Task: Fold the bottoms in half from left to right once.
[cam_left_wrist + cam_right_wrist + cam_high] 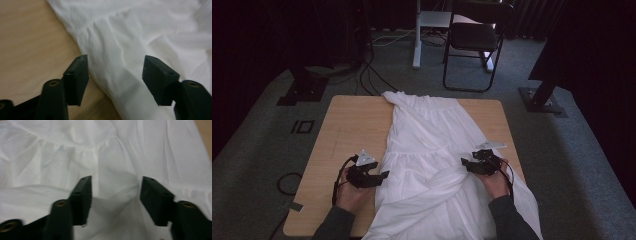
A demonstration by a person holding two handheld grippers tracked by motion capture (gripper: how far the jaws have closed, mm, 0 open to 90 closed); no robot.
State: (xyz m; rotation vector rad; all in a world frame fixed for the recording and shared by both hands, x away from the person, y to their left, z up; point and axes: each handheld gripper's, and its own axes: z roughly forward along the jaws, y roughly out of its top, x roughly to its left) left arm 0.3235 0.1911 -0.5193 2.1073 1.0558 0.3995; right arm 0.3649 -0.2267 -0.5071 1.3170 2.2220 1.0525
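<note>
High view: crumpled white dress point(427, 150)

left gripper point(115, 76): jaws spread wide, nothing clamped | white garment point(140, 37): its gathered edge runs between the jaws, covering the table's right part | wooden table point(27, 42): bare at left

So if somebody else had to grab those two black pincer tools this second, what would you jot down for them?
Left gripper: open, jaws astride the left edge of the white gathered cotton dress.
Right gripper: open, over a raised fold near the dress's right side.
The dress lies lengthwise on the light wooden table, its near end hanging over the front edge.
Done: dress laid out, one fold crossing its lower part.
Left: nothing gripped yet; probably close on the cloth and go on folding.
</note>
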